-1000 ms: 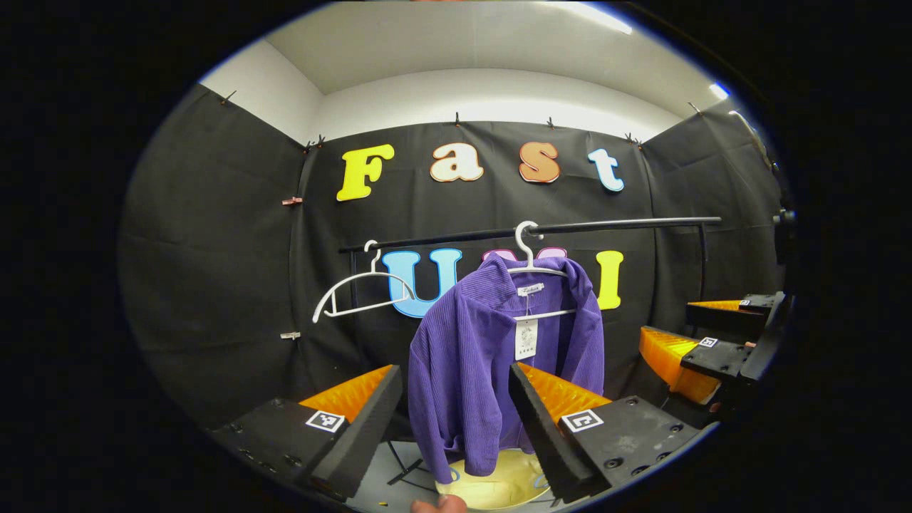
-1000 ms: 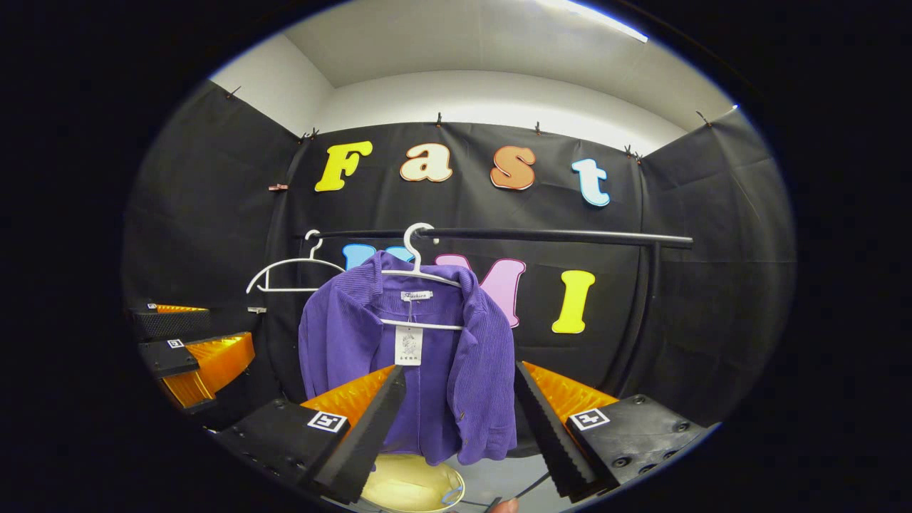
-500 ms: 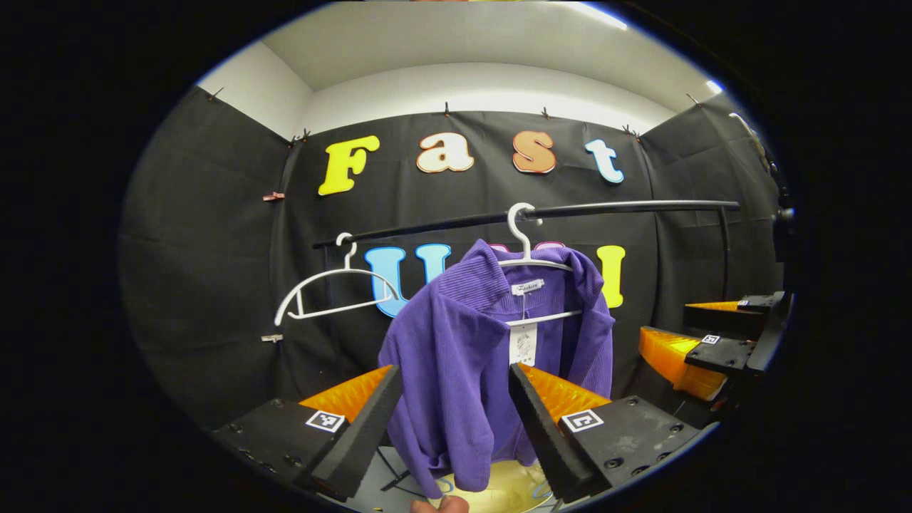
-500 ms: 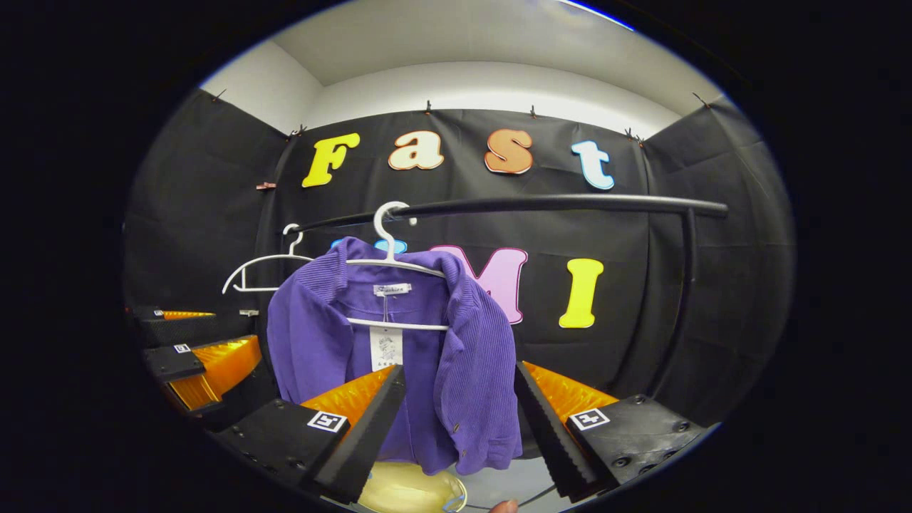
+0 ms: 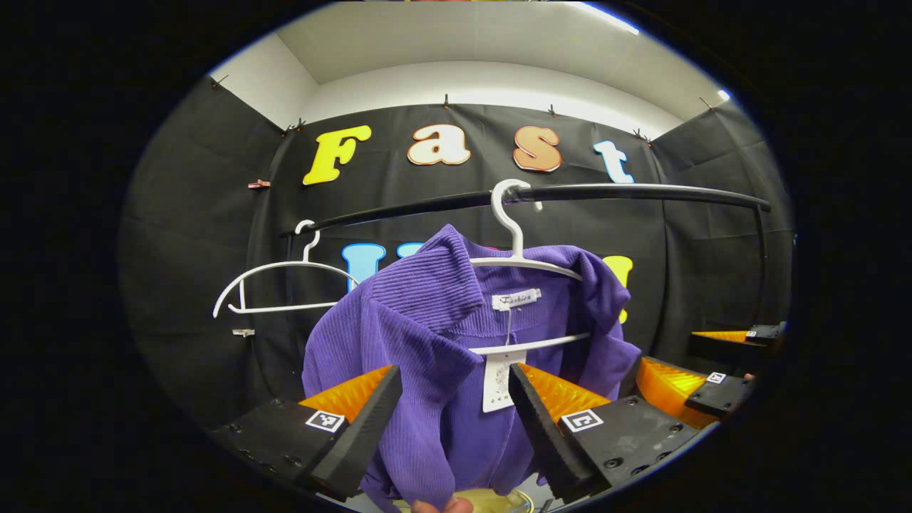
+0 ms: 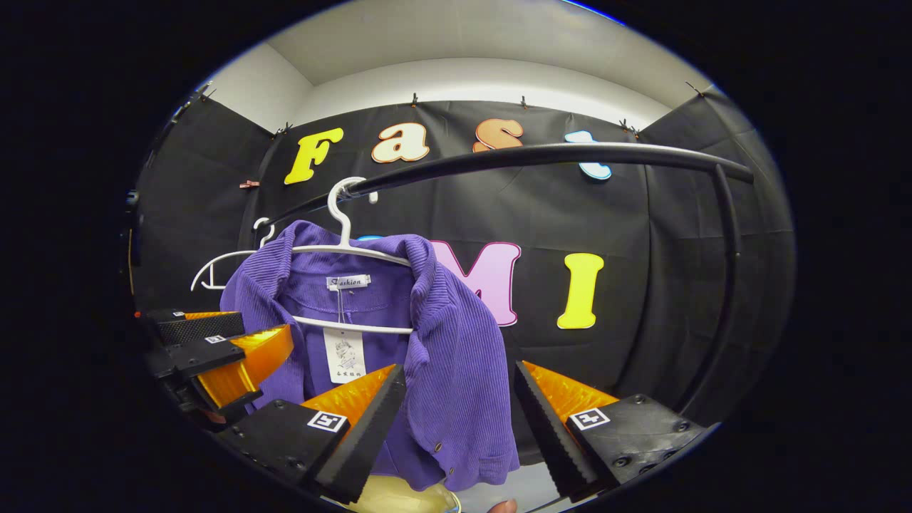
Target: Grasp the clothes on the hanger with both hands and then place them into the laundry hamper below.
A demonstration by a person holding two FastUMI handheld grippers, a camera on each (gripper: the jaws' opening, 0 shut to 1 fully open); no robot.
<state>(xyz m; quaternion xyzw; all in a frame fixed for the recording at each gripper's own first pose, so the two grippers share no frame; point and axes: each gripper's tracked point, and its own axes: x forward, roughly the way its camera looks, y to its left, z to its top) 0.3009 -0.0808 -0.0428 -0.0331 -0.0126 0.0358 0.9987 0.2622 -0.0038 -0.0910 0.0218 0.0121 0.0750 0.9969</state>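
Observation:
A purple ribbed jacket (image 5: 434,342) (image 6: 456,349) hangs on a white hanger (image 5: 509,235) (image 6: 342,228) from a black rail (image 5: 641,192) (image 6: 541,153). In the left gripper view my left gripper (image 5: 456,410) is open, its fingers either side of the jacket's left shoulder and front. In the right gripper view my right gripper (image 6: 459,413) is open around the jacket's right sleeve. The left gripper (image 6: 228,356) shows at the left of the right gripper view, the right gripper (image 5: 705,374) at the right of the left gripper view. A pale yellow hamper (image 6: 402,495) (image 5: 491,501) sits below.
An empty white hanger (image 5: 274,285) (image 6: 214,267) hangs further left on the rail. The rail's upright post (image 6: 719,285) stands at the right. Black cloth walls close in on all sides. A fingertip (image 5: 434,506) (image 6: 502,506) shows at the bottom edge of each view.
Both grippers have moved forward and up towards the jacket, which now looks larger and sits between each pair of fingers. The hamper has slid mostly below view.

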